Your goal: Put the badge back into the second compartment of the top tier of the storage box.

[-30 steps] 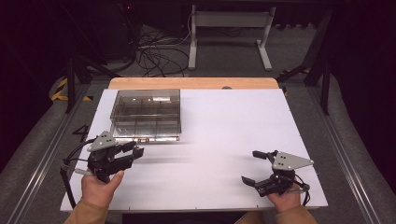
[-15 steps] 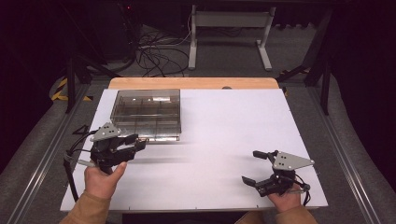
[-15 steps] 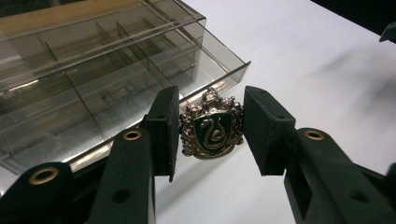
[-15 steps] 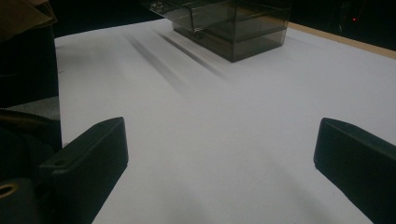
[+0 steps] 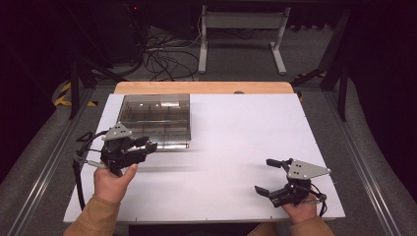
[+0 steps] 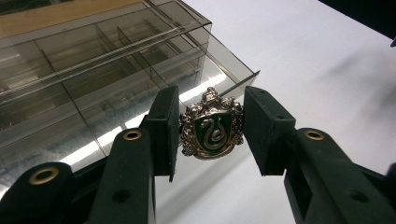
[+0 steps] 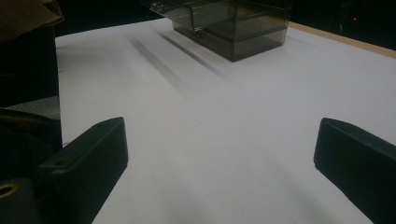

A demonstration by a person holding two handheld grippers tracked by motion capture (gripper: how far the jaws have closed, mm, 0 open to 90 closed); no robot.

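Since a second ago, our left gripper [image 5: 142, 146] has carried its load up toward the near edge of the smoked clear compartment box [image 5: 155, 115], so a drop into a cell looks close. From above we cannot make out the load; the left gripper view shows a green-and-silver serpent crest badge [image 6: 212, 126] pinched between the pads. Our right gripper [image 5: 268, 176] rests spread wide and empty on the white tabletop [image 5: 246, 132].

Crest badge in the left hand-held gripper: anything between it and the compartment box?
Nothing visible. The left hand-held gripper holds the crest badge just short of the clear compartment box. Between them is only the box's near edge, with the open-topped compartments right behind. The white table sheet around it is bare.
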